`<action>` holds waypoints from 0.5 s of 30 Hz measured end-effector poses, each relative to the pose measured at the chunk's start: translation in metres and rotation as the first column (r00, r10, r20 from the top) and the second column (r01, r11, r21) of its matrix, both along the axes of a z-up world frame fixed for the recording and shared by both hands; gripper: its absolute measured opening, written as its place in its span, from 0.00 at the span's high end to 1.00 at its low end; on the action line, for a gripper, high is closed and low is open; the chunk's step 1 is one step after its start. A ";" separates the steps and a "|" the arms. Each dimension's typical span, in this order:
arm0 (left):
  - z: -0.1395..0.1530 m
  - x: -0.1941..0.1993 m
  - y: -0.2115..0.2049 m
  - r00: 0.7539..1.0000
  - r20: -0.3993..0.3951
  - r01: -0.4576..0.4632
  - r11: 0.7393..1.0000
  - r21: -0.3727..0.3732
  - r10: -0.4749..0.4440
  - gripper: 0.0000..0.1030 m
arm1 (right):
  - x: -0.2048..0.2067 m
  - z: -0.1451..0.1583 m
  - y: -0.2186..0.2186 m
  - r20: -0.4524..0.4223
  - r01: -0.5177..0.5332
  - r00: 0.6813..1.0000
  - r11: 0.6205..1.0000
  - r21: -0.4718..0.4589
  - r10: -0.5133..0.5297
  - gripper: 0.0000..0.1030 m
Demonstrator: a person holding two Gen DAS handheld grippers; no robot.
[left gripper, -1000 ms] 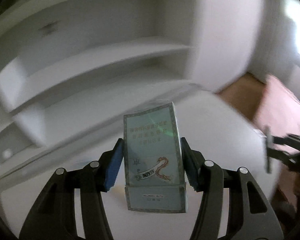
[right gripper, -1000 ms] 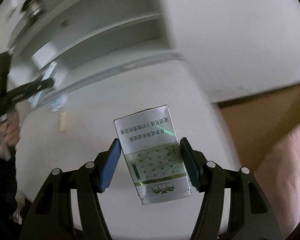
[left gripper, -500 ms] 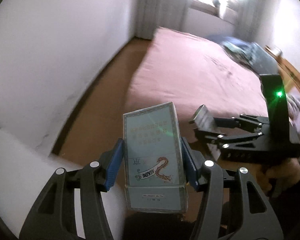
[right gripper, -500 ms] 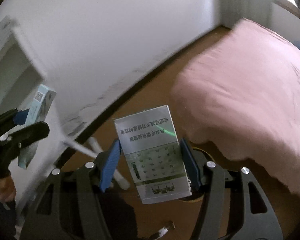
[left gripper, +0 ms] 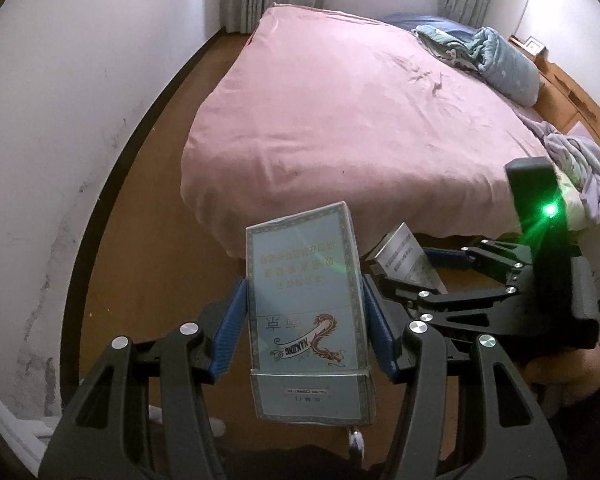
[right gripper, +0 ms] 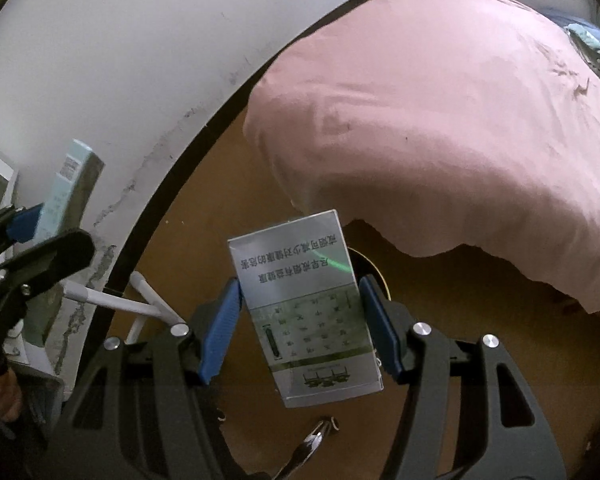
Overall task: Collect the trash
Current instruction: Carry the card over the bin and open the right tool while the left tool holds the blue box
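Carrying two packs at once, both heading for a bin that is not clearly in view.

Left gripper: jaws pinching the blue pack by its long sides, pack upright at 12 o'clock from the jaws, lid end toward the camera.

Right gripper: jaws pinching the silver pack the same way, tilted slightly. From the left view it sits at 3 o'clock, tips close to the blue pack but apart.

Below: brown floor, pink bed from 12 to 2 o'clock, white wall at 9 to 11.

How to do it well, my call:
- Keep both pinches steady until each pack is over the opening; cardboard crushes and can slip.
- Keep the grippers apart so the packs don't knock.
- Drop one at a time, low over the rim.

Containers: a dark round rim shows behind the silver pack at 12 to 1 o'clock in the right view; possibly the bin, cannot tell. Contents hidden.
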State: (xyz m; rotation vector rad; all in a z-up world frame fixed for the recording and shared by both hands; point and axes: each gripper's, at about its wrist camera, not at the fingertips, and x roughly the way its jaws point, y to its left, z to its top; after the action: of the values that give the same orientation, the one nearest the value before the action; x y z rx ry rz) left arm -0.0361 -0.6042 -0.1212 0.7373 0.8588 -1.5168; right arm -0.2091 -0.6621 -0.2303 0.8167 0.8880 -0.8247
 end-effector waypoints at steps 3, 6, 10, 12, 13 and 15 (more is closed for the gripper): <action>-0.002 0.002 -0.002 1.000 0.000 0.001 1.000 -0.001 -0.001 0.47 | -0.001 -0.004 -0.001 -0.004 0.000 1.000 1.000 0.013 0.000 0.42; -0.010 0.004 -0.006 1.000 -0.021 -0.001 1.000 0.021 0.001 0.47 | 0.000 -0.004 -0.004 -0.004 -0.005 1.000 1.000 0.020 0.005 0.41; -0.014 0.005 -0.005 0.999 -0.032 0.003 0.999 0.033 -0.002 0.47 | 0.000 -0.007 -0.007 -0.016 -0.002 1.000 1.000 0.023 0.002 0.31; -0.013 0.006 -0.004 1.000 -0.028 0.008 1.000 0.024 -0.008 0.47 | 0.003 -0.007 -0.009 -0.019 0.004 1.000 1.000 0.019 -0.003 0.28; -0.016 0.007 -0.006 1.000 -0.029 0.009 1.000 0.024 -0.009 0.47 | 0.002 -0.008 -0.010 -0.021 0.006 1.000 1.000 0.018 -0.006 0.27; -0.019 0.007 -0.008 0.999 -0.031 0.010 0.999 0.031 -0.009 0.47 | 0.002 -0.011 -0.012 -0.024 0.017 1.000 1.000 0.019 -0.017 0.26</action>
State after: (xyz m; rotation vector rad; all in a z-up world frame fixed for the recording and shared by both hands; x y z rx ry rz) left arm -0.0291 -0.6121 -0.1406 0.7430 0.9057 -1.5295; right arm -0.2071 -0.6744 -0.2415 0.8336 0.9119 -0.8431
